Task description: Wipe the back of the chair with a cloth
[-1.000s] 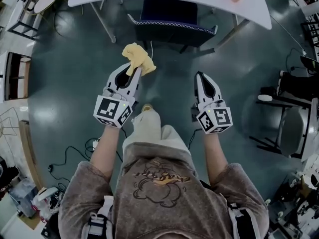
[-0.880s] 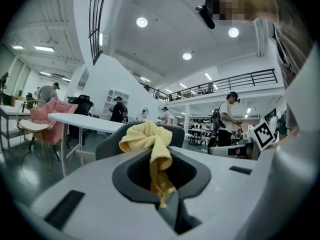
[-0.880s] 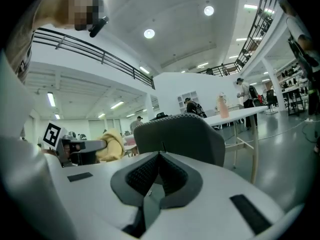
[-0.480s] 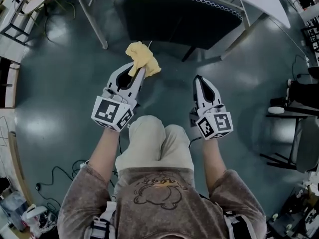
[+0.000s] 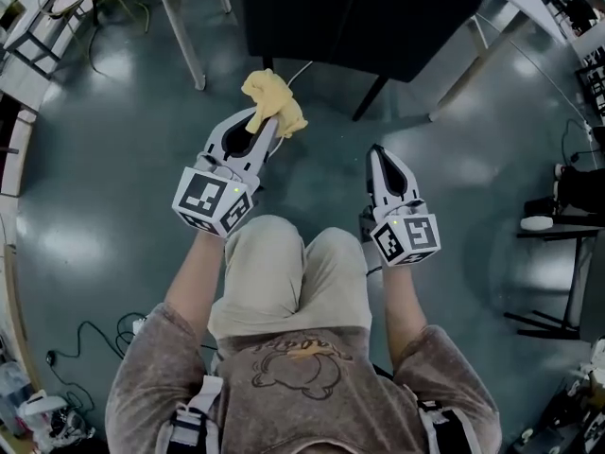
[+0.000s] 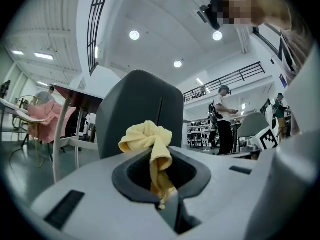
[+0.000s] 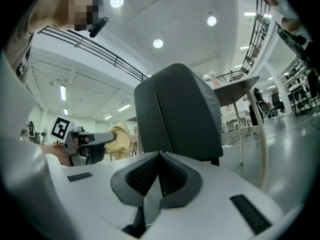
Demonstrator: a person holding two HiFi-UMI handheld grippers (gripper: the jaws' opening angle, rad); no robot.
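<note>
A: Left claw, quick.

B: The left gripper (image 5: 261,132) has its jaws pinched on the yellow cloth (image 5: 274,100). In the left gripper view a strip of cloth (image 6: 159,164) runs down into the seam where the jaws meet. The rest is bunched in a wad above the tips.

A: Right one?

B: The right gripper (image 5: 385,157) has its jaws pressed together with nothing between them. The right gripper view shows the ribbed pads (image 7: 142,176) meeting in a tight V.

A: Where's the chair?

B: In the head view the dark chair (image 5: 359,12) is at 12 o'clock, beyond both grippers, on the teal floor (image 5: 113,168). The cloth is near its lower edge, towards 11 o'clock from the person's knees (image 5: 284,268). I can't tell from above if it touches. In the left gripper view the grey chair back (image 6: 135,109) stands upright right behind the wad.

A: Gripper positions?

B: The left gripper is at 11 o'clock from the knees and the right is at 1 o'clock, well apart. The right gripper view has the chair back (image 7: 182,111) dead ahead, with the left gripper and cloth (image 7: 120,139) off at 9 o'clock.

A: Anything else?

B: There's a white table leg (image 5: 181,31) at 11 o'clock.
</note>
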